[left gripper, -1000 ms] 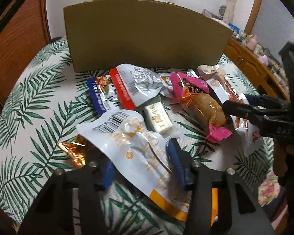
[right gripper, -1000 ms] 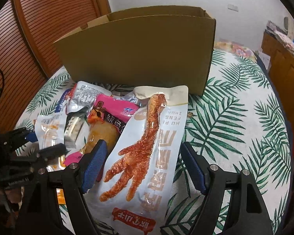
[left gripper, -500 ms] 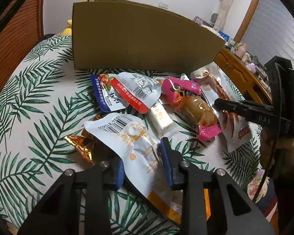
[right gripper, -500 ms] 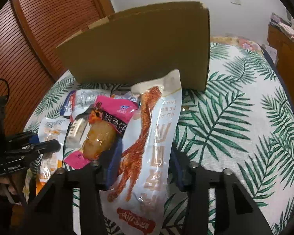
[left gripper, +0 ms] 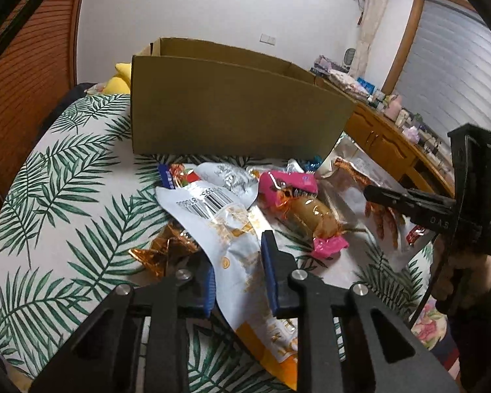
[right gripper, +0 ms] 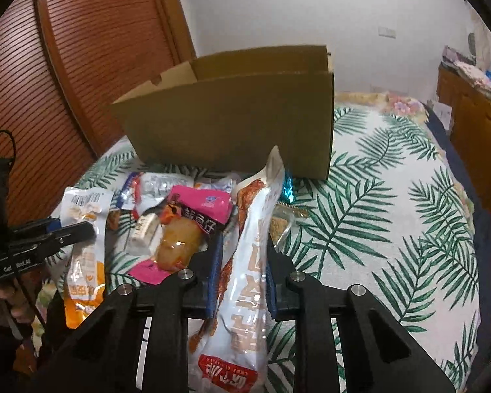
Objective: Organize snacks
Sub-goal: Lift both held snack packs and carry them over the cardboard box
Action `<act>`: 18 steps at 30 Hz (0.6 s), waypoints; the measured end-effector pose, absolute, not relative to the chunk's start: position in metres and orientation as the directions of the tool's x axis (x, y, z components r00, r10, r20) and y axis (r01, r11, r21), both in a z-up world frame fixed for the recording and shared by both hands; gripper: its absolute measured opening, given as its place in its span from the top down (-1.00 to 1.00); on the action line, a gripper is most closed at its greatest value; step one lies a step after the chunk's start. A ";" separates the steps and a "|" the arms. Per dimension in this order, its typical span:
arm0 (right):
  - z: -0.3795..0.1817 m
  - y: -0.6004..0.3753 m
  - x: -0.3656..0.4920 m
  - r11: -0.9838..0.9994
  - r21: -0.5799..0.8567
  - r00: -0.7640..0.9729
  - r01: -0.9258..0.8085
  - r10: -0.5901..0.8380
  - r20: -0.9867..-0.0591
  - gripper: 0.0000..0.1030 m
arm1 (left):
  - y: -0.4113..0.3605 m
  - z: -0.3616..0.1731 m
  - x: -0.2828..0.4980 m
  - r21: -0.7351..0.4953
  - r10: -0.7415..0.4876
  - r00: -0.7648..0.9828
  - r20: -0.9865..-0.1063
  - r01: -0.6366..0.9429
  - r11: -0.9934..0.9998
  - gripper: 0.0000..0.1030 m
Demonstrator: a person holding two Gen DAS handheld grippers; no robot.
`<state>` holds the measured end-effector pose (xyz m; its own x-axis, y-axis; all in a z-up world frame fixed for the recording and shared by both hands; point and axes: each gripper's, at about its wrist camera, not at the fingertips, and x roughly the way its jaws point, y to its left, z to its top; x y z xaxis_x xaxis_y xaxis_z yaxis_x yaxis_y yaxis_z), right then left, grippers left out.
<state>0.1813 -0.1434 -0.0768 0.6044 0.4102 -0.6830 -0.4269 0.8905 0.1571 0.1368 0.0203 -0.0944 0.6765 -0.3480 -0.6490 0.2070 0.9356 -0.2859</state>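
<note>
Slick plastic is the risk: the left gripper [left gripper: 239, 271] jaws pinch a white-and-orange packet [left gripper: 232, 242], the right gripper [right gripper: 242, 271] jaws pinch the chicken-foot packet [right gripper: 248, 262]. Either could slide free or catch the near wall of the cardboard box [right gripper: 232, 114] beyond the snack pile.
</note>
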 end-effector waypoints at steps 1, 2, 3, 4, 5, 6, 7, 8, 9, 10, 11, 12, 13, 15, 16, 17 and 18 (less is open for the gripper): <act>-0.075 -0.143 0.181 0.887 0.156 0.602 -0.435 0.415 -0.682 0.62 | 0.021 -0.093 0.138 -0.290 -0.350 0.680 -0.644 0.207 0.935 0.61; -0.073 -0.143 0.180 0.886 0.155 0.604 -0.437 0.417 -0.679 0.62 | 0.022 -0.091 0.139 -0.289 -0.347 0.684 -0.642 0.205 0.935 0.61; -0.072 -0.144 0.179 0.885 0.156 0.607 -0.438 0.419 -0.676 0.62 | 0.022 -0.090 0.140 -0.290 -0.348 0.687 -0.638 0.205 0.935 0.61; -0.069 -0.144 0.178 0.884 0.160 0.609 -0.439 0.424 -0.670 0.62 | 0.022 -0.088 0.140 -0.291 -0.350 0.688 -0.635 0.206 0.934 0.62; -0.067 -0.145 0.178 0.882 0.166 0.611 -0.440 0.430 -0.665 0.62 | 0.021 -0.087 0.139 -0.293 -0.352 0.690 -0.632 0.208 0.933 0.62; -0.064 -0.146 0.177 0.880 0.170 0.614 -0.443 0.436 -0.658 0.62 | 0.021 -0.085 0.139 -0.296 -0.357 0.693 -0.626 0.213 0.931 0.62; -0.063 -0.147 0.175 0.878 0.173 0.616 -0.445 0.441 -0.653 0.62 | 0.022 -0.082 0.139 -0.299 -0.362 0.695 -0.621 0.217 0.929 0.62; -0.061 -0.148 0.173 0.876 0.178 0.617 -0.447 0.446 -0.648 0.62 | 0.021 -0.080 0.139 -0.298 -0.364 0.699 -0.615 0.222 0.928 0.62; -0.059 -0.149 0.172 0.875 0.183 0.618 -0.449 0.452 -0.643 0.62 | 0.022 -0.077 0.139 -0.297 -0.367 0.705 -0.607 0.227 0.928 0.62; -0.057 -0.150 0.170 0.873 0.189 0.619 -0.449 0.457 -0.638 0.62 | 0.022 -0.075 0.139 -0.298 -0.369 0.708 -0.603 0.229 0.927 0.62; -0.056 -0.150 0.169 0.872 0.193 0.621 -0.450 0.461 -0.634 0.62 | 0.022 -0.073 0.139 -0.300 -0.372 0.710 -0.598 0.232 0.925 0.62; -0.055 -0.151 0.167 0.870 0.197 0.622 -0.451 0.465 -0.629 0.62 | 0.022 -0.070 0.139 -0.302 -0.376 0.715 -0.590 0.237 0.924 0.62; -0.054 -0.151 0.166 0.869 0.201 0.624 -0.453 0.469 -0.625 0.62 | 0.023 -0.068 0.140 -0.301 -0.376 0.719 -0.585 0.239 0.923 0.62; -0.051 -0.151 0.164 0.868 0.199 0.628 -0.455 0.471 -0.619 0.62 | 0.023 -0.062 0.141 -0.296 -0.377 0.729 -0.571 0.246 0.923 0.62; -0.049 -0.151 0.163 0.868 0.198 0.632 -0.455 0.472 -0.615 0.62 | 0.023 -0.058 0.142 -0.294 -0.378 0.735 -0.563 0.250 0.923 0.62; -0.047 -0.151 0.162 0.867 0.200 0.635 -0.456 0.475 -0.610 0.62 | 0.023 -0.054 0.143 -0.292 -0.379 0.739 -0.557 0.253 0.922 0.62; -0.046 -0.152 0.162 0.866 0.205 0.637 -0.456 0.478 -0.605 0.62 | 0.023 -0.049 0.145 -0.289 -0.381 0.746 -0.547 0.259 0.922 0.62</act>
<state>0.1618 -0.1518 -0.0455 0.6369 0.4781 -0.6049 -0.4556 0.8663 0.2050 0.1446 0.0233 -0.0492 0.7456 -0.3809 -0.5468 0.2588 0.9217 -0.2891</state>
